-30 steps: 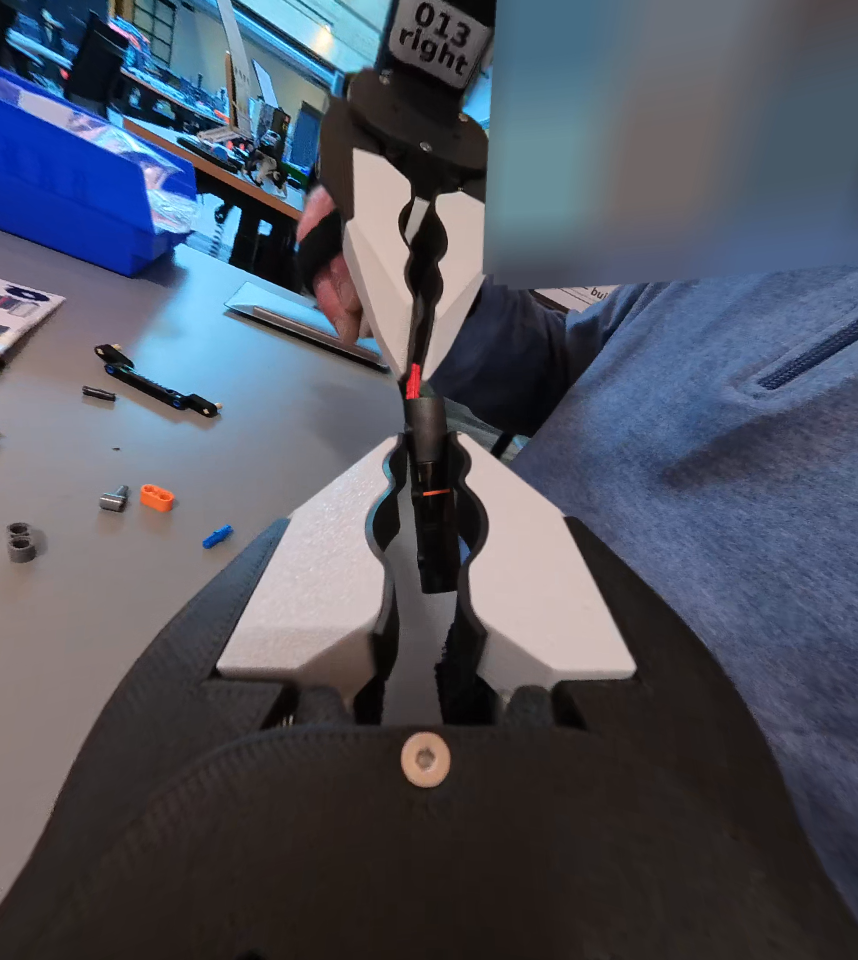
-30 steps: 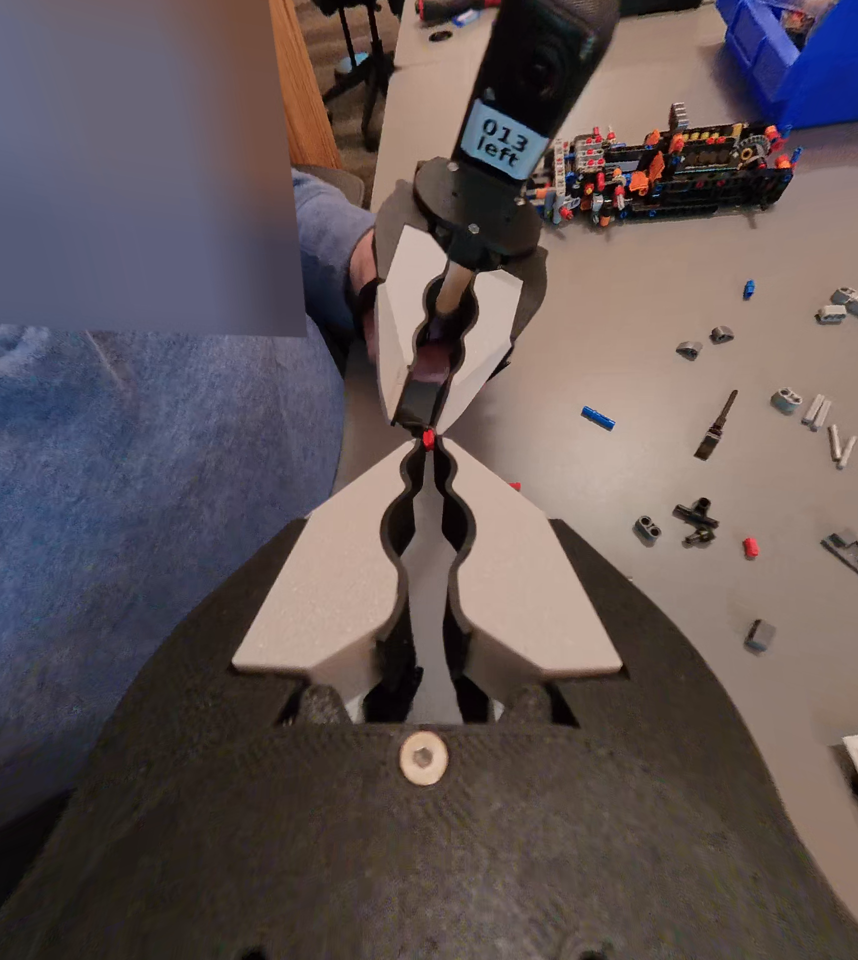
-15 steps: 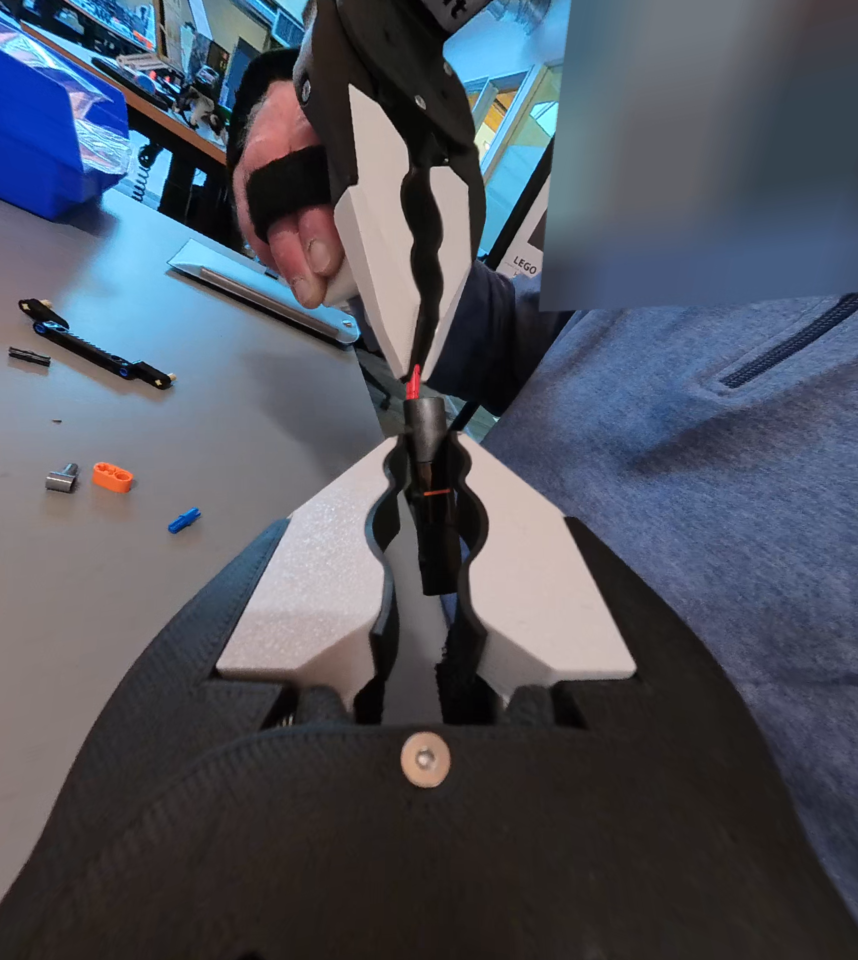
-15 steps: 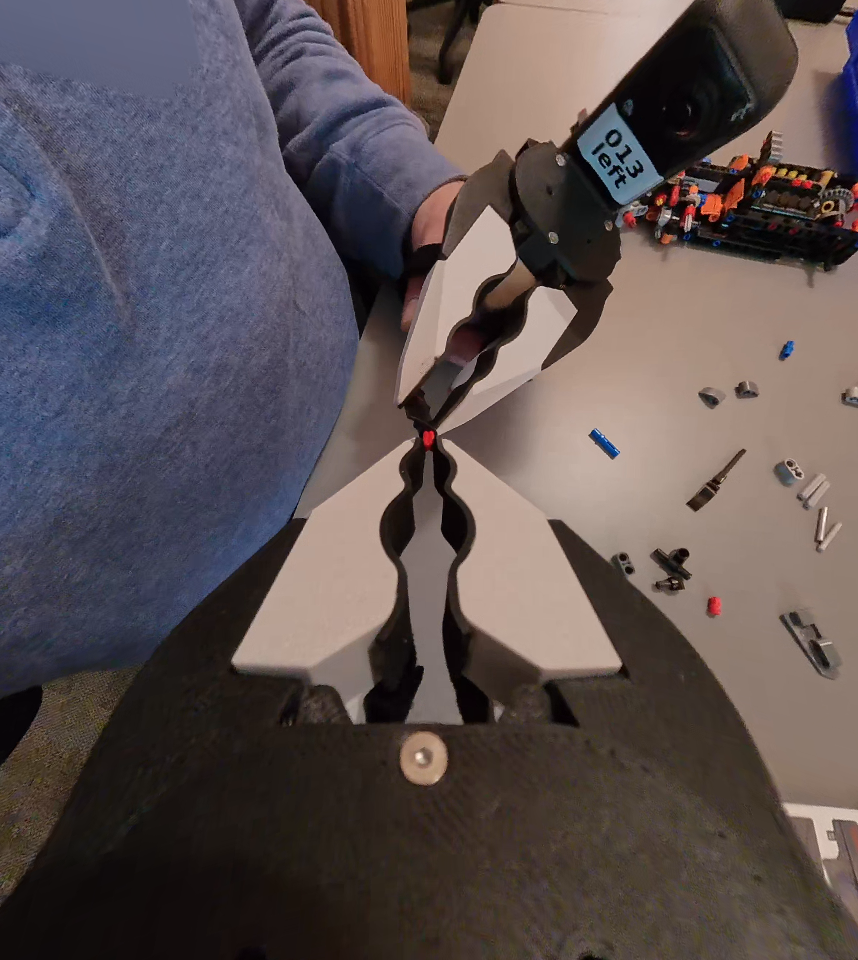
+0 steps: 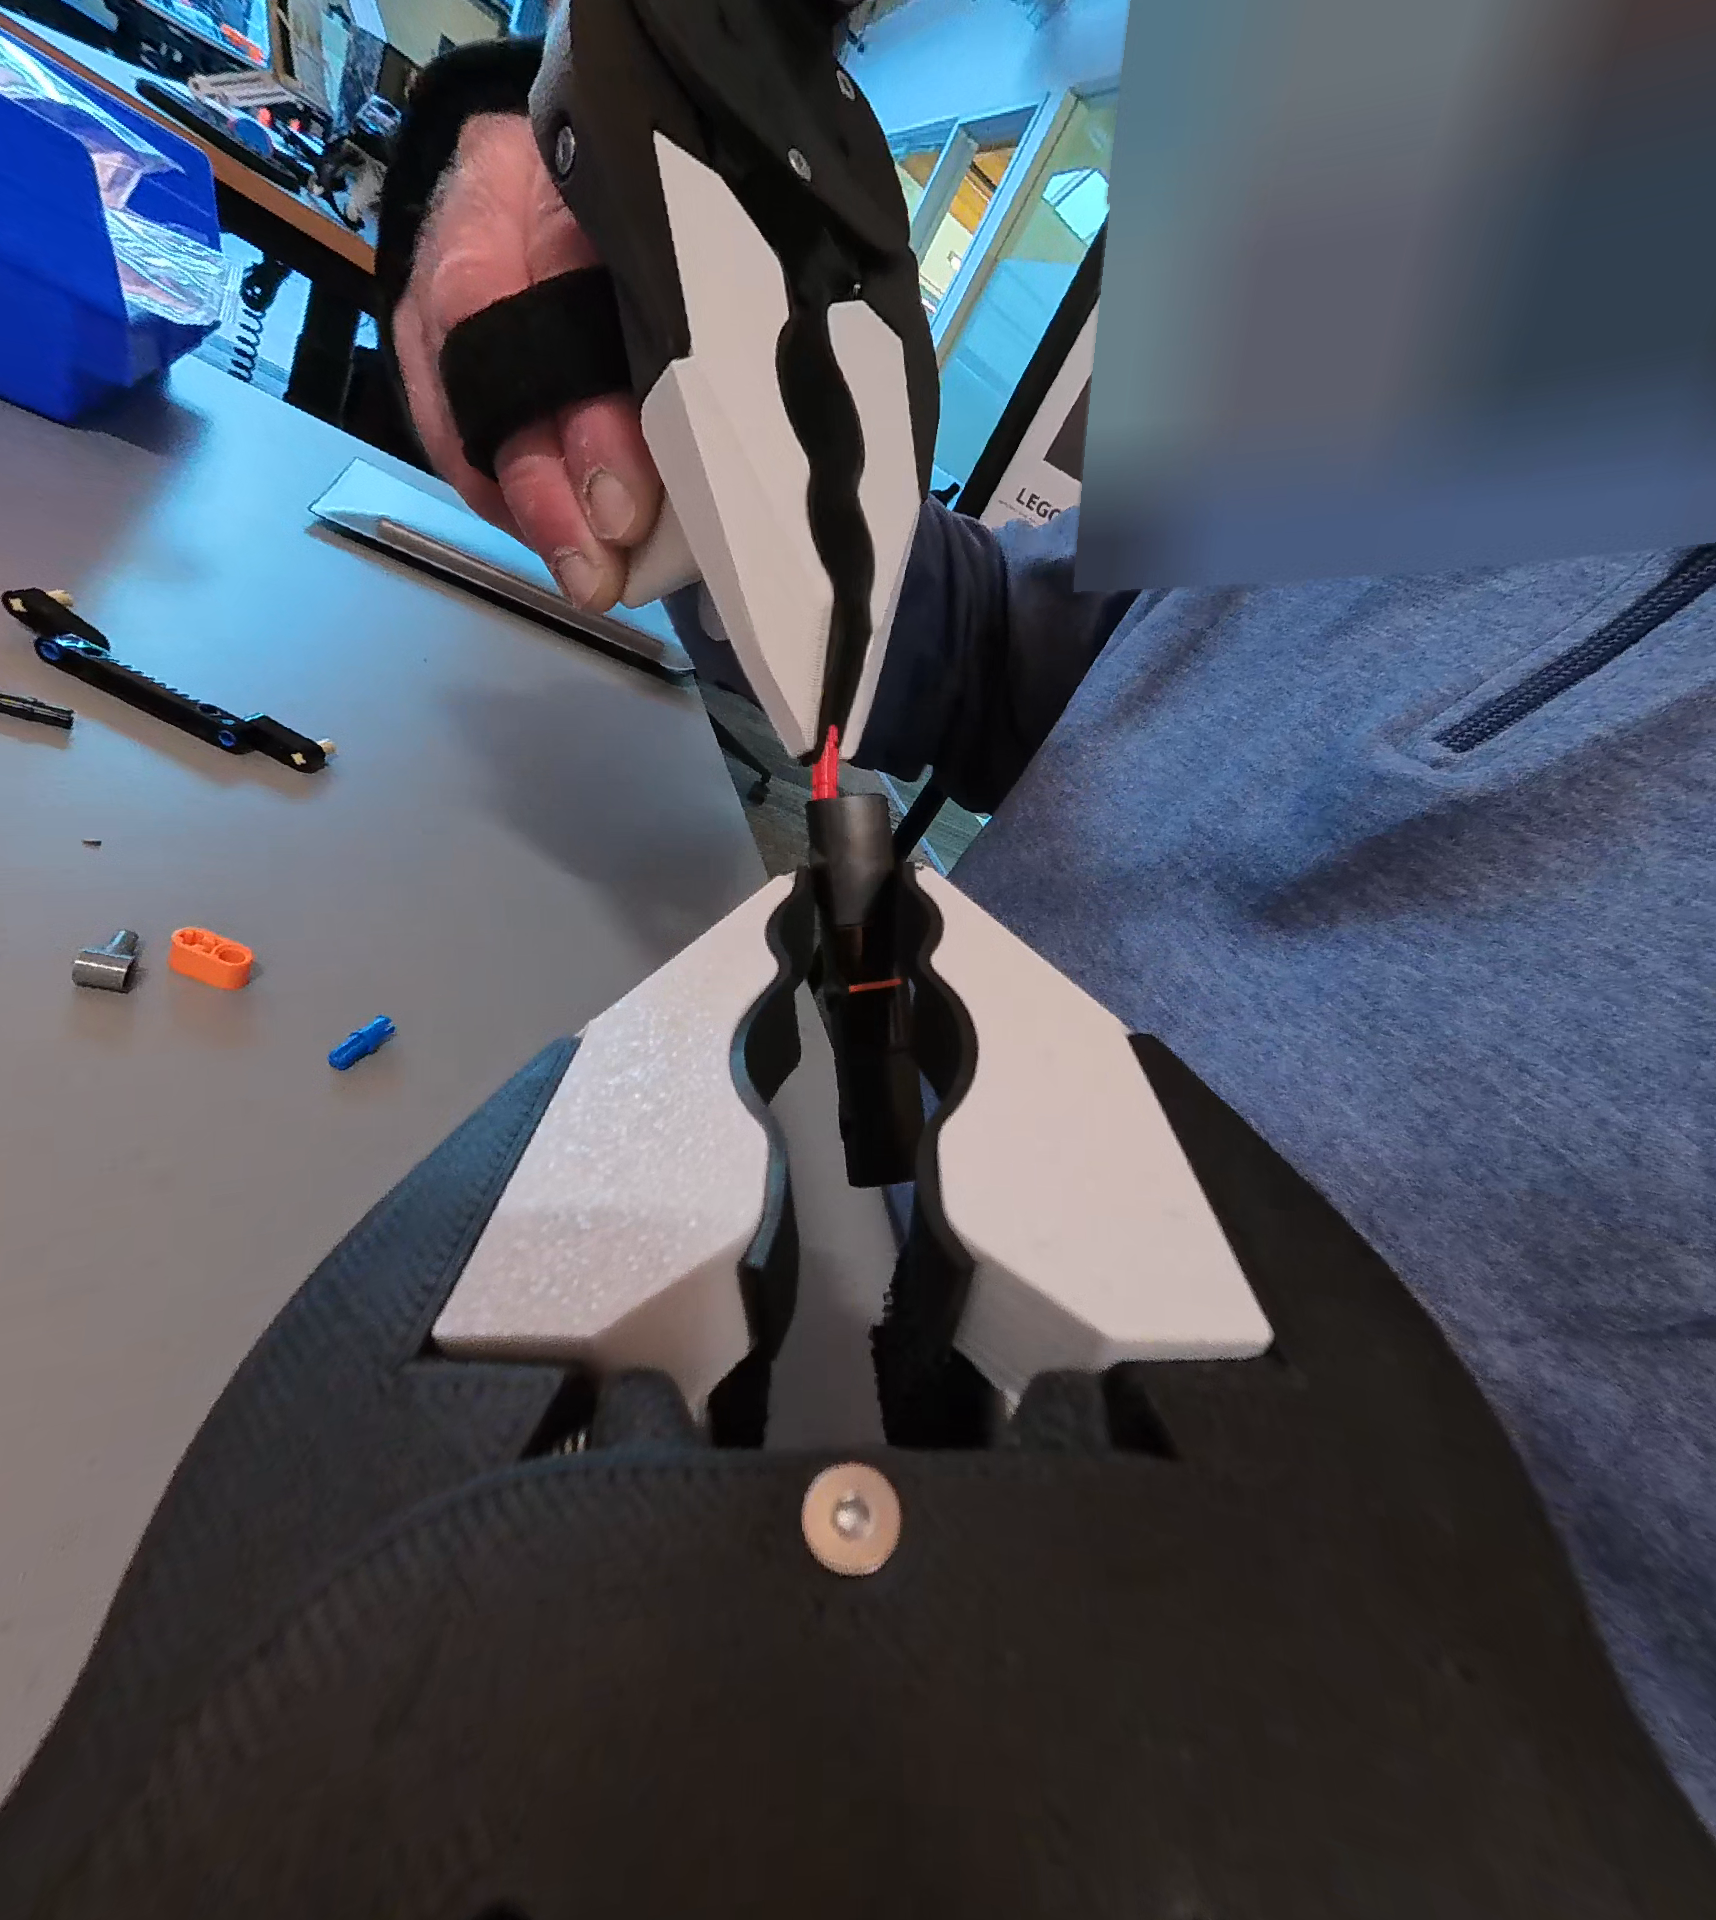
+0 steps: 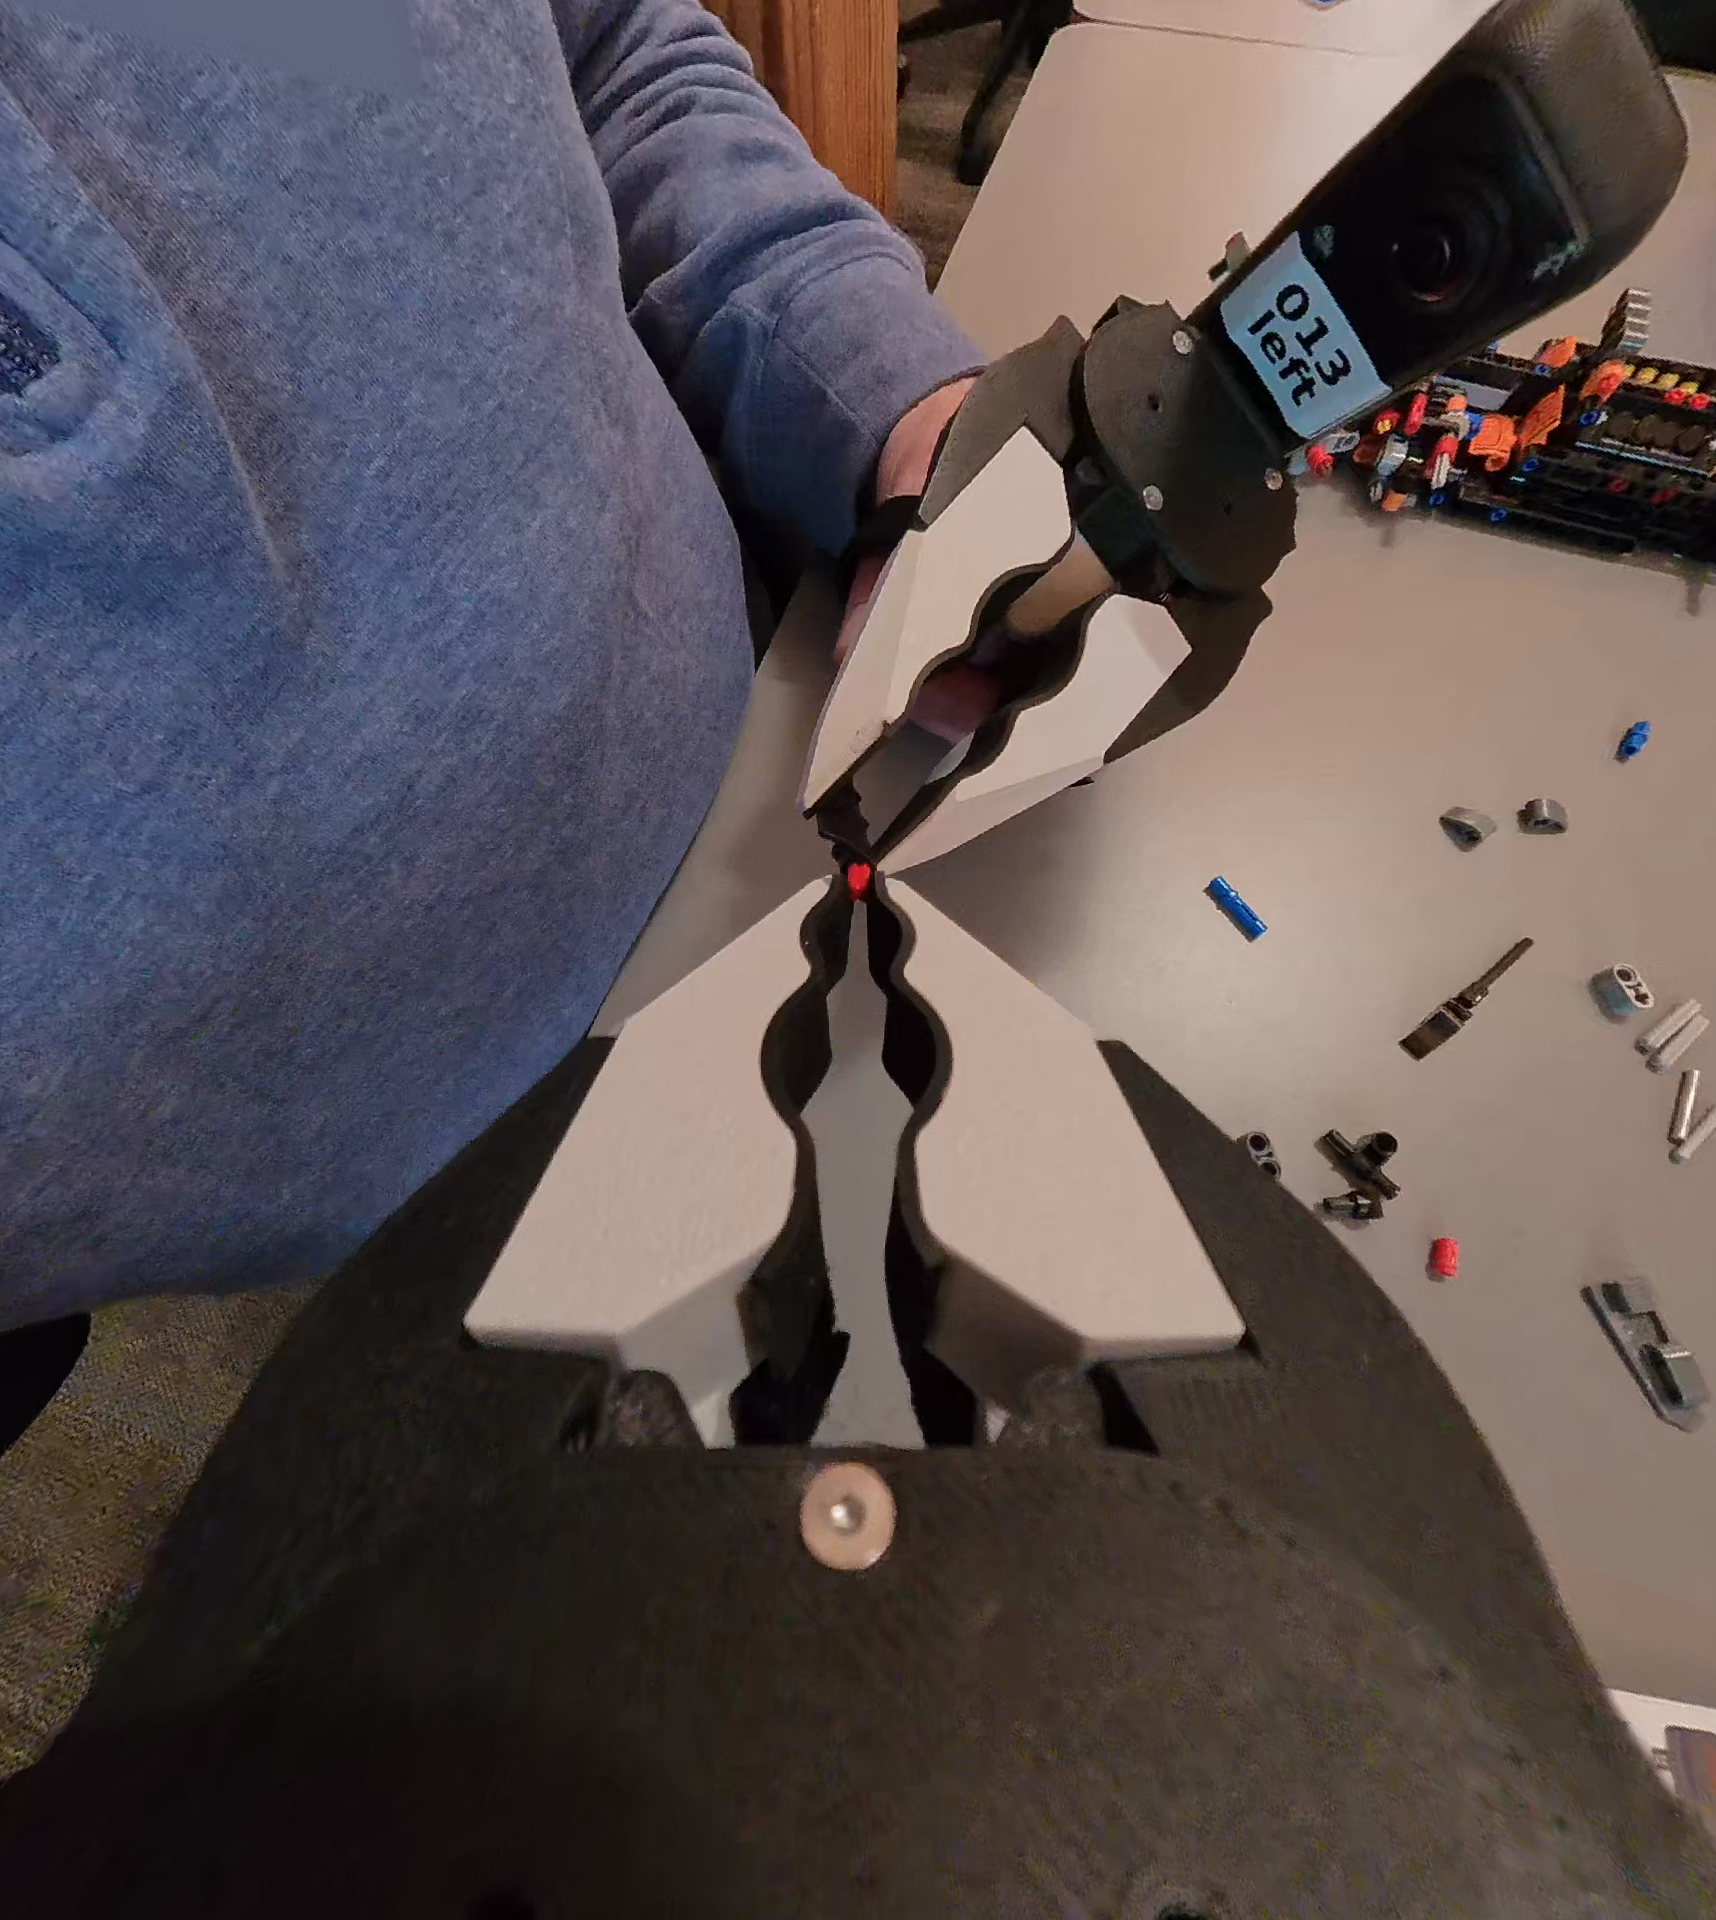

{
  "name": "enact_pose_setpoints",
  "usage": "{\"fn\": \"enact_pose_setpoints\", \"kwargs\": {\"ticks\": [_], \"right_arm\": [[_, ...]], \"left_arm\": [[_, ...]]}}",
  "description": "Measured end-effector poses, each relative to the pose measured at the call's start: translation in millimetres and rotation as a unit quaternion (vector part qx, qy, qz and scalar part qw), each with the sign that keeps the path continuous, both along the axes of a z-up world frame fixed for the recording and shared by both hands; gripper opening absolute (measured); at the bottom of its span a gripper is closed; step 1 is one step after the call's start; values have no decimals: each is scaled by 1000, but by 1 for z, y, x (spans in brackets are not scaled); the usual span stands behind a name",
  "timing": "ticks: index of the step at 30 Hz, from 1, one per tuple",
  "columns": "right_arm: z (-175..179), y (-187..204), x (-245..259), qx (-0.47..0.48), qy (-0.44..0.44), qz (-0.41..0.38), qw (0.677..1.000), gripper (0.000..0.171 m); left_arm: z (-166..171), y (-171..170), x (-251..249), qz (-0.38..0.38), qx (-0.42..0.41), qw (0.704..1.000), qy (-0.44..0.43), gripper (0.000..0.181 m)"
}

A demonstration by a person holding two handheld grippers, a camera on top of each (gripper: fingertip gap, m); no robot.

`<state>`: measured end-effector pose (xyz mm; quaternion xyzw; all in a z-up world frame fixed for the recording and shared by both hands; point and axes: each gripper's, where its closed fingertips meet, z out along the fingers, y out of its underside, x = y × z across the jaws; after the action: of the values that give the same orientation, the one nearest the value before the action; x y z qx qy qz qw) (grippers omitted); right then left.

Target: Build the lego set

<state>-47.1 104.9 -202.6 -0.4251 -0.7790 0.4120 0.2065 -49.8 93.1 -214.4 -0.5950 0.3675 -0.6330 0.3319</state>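
Two grippers meet tip to tip above the counter [image 5: 334,1195] edge. Left gripper [image 5: 859,894] has its jaws pinching a black lego piece [image 5: 869,997], upright between them. Right gripper [image 6: 859,883] has its jaws pressed onto a red pin [image 5: 826,764], which touches the black piece's top end. Loose parts lie well apart, leftward.

Black lego assembly [image 5: 864,987] upright; small red pin [image 5: 826,756] at its top, perhaps partly seated.
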Motion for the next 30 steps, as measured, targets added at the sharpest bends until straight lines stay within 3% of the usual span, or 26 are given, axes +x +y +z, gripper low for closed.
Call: {"fn": "enact_pose_setpoints", "kwargs": {"ticks": [30], "right_arm": [[-4,-3,4,8,-7,56,998,1]], "left_arm": [[-6,-2,4,-8,4,1000,18,13]]}}
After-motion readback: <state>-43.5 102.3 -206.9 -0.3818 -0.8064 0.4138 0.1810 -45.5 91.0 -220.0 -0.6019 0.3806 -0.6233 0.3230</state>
